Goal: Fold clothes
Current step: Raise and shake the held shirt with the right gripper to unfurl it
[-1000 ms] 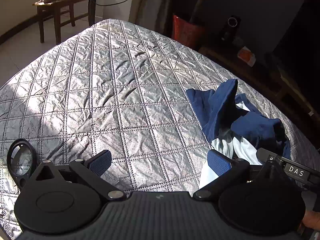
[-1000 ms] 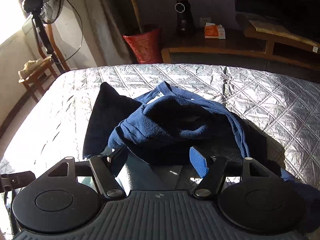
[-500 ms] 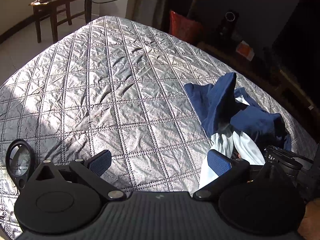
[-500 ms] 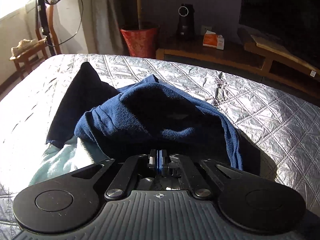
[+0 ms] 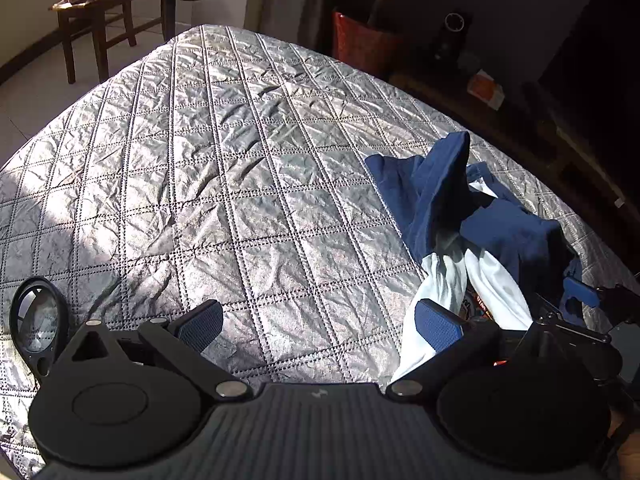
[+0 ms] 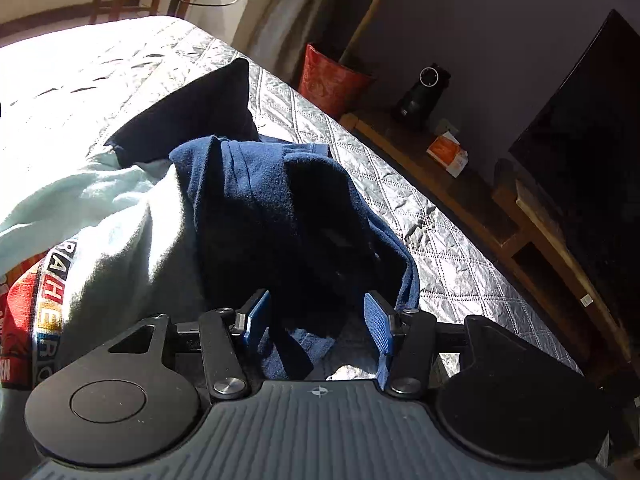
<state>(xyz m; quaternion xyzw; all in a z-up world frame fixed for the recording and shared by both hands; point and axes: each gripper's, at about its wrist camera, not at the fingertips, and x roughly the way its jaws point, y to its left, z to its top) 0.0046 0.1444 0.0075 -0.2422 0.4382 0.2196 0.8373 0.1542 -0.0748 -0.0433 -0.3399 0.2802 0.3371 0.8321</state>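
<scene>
Black-framed, with ribbed blue rubber pads, the right gripper (image 6: pixel 318 326) stands with its jaws apart, and they have just been opening; a dark fold of the navy-blue fleece garment (image 6: pixel 280 216) hangs in the gap between the pads, but neither pad presses on it, so the grip is released. That garment is soft and nappy, heaped in thick rumpled folds, one stiff corner poking up like a peak. Beneath and beside it lies a pale mint-white cotton T-shirt (image 6: pixel 104 216), smoother in weave, with a red printed panel and a strip of coloured block letters along its near edge. Both pieces sit together in one crumpled pile on the silver-grey quilted bedspread (image 5: pixel 224 184), whose shiny, crinkled fabric is stitched into a diamond grid

Seen from the left wrist, the pile lies at the right side of the bed. Left gripper (image 5: pixel 318 322) is wide open over bare quilt, its right pad just at the edge of the white shirt, holding nothing

Beyond the bed stand a dark wooden chair (image 5: pixel 100 8) with pale shoes on its seat, a glossy red tapered bin (image 6: pixel 332 80) and a low wooden shelf (image 6: pixel 532 240) carrying a small orange-and-white box
</scene>
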